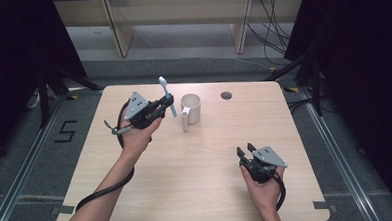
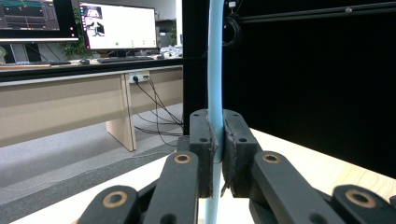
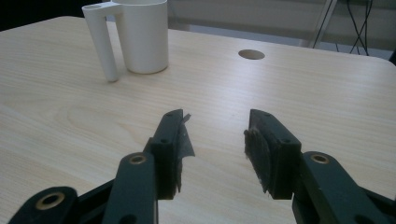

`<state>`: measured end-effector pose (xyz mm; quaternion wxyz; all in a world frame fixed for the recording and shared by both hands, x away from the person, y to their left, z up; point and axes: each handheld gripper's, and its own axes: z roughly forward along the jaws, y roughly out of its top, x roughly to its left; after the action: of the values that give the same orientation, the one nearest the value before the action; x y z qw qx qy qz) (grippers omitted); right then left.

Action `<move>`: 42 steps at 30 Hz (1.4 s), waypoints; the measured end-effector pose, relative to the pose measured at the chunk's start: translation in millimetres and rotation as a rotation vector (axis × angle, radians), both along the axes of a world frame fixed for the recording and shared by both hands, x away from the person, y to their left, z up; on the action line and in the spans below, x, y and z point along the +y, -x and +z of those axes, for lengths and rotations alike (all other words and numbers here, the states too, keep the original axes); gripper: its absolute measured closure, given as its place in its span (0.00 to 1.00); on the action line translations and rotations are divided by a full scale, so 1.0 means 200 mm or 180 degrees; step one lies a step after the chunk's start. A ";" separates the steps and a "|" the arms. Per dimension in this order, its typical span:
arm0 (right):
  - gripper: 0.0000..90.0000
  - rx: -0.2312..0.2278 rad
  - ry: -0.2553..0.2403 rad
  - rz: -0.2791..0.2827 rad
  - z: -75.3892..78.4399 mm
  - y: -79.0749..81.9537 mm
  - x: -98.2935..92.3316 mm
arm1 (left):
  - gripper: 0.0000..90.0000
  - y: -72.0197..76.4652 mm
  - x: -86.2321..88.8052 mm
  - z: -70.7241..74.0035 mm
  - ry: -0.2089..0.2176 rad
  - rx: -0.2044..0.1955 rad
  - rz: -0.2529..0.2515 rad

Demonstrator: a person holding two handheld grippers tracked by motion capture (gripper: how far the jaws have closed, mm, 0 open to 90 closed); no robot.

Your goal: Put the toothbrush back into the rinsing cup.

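Observation:
A light blue toothbrush (image 1: 167,95) stands upright in my left gripper (image 1: 166,105), head up, just left of a white cup (image 1: 191,108) with a tall handle (image 1: 185,120). In the left gripper view both pads clamp the toothbrush's blue shaft (image 2: 215,70), which runs up out of the frame. My right gripper (image 1: 245,152) rests low over the table near the front right, open with nothing between its fingers. In the right gripper view the right gripper (image 3: 216,135) points toward the white cup (image 3: 144,39) at the far left.
A light wood table (image 1: 196,160) carries a round cable hole (image 1: 226,95) behind the cup, also seen as the cable hole (image 3: 251,54). Black curtains hang at both sides. Desks with monitors (image 2: 116,25) stand beyond the table's far edge.

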<state>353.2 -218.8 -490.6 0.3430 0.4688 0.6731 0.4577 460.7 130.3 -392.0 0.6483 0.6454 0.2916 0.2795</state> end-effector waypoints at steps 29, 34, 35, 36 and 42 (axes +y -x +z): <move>0.63 0.0062 -0.0113 -0.0022 0.00 0.00 0.00 | 0.93 -0.10 -0.09 0.00 -0.0035 0.0020 0.0068; 0.63 0.0036 -0.0054 0.0013 0.00 0.00 0.00 | 0.93 -0.12 -0.10 0.00 -0.0036 0.0042 0.0075; 0.63 0.0090 -0.0157 0.0001 0.00 0.01 0.01 | 0.93 -0.12 -0.11 0.00 -0.0043 0.0048 0.0076; 0.63 0.0094 -0.0188 0.0004 0.01 0.01 0.01 | 0.93 -0.13 -0.11 -0.01 -0.0047 0.0049 0.0078; 0.63 -0.0013 -0.0036 -0.0012 0.01 0.00 -0.02 | 0.93 -0.14 -0.13 -0.01 -0.0036 0.0034 0.0082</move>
<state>352.8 -221.9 -488.3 0.3426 0.4711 0.6689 0.4619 488.3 103.8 -393.6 0.6395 0.6467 0.3017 0.2860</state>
